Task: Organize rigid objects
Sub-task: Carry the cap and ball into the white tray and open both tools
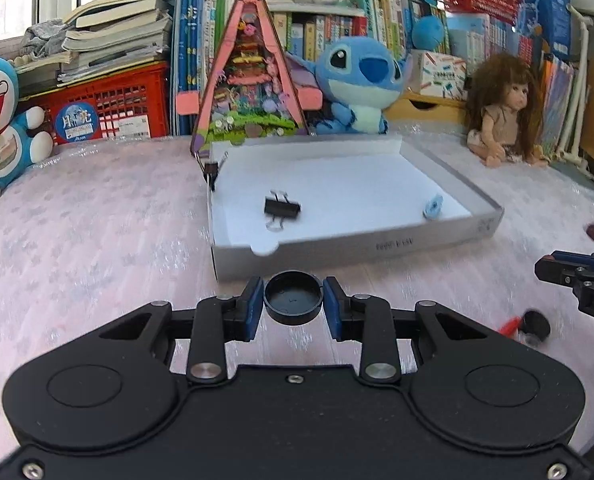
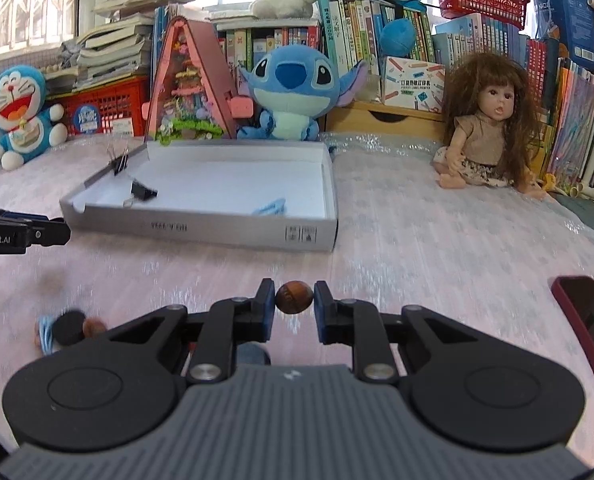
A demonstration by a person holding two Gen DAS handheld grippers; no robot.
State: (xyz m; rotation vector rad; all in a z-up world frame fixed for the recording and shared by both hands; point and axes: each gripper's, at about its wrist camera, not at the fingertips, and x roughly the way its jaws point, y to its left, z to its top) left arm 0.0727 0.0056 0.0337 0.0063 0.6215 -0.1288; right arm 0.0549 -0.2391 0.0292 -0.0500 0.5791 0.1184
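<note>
My left gripper (image 1: pixel 293 302) is shut on a round black cap (image 1: pixel 293 298), held just above the pink cloth in front of the white shallow box (image 1: pixel 377 246). A black binder clip (image 1: pixel 282 208) and a small light-blue piece (image 1: pixel 433 207) lie inside that box. A brown oval bead (image 2: pixel 294 297) sits pinched between the pads of my right gripper (image 2: pixel 294 299), which is shut on it, short of the box (image 2: pixel 201 226). In the right wrist view the clip (image 2: pixel 142 191) and the blue piece (image 2: pixel 271 207) lie in the box. The left gripper's tip (image 2: pixel 37 234) shows at the left edge.
Loose items stay on the cloth: a black cap (image 2: pixel 69 326), a brown bead (image 2: pixel 95 326) and a blue piece (image 2: pixel 45 332). A dark red phone (image 2: pixel 589 320) lies at the right. Plush toys, a doll (image 2: pixel 481 140), a pink model house (image 1: pixel 249 80) and books line the back.
</note>
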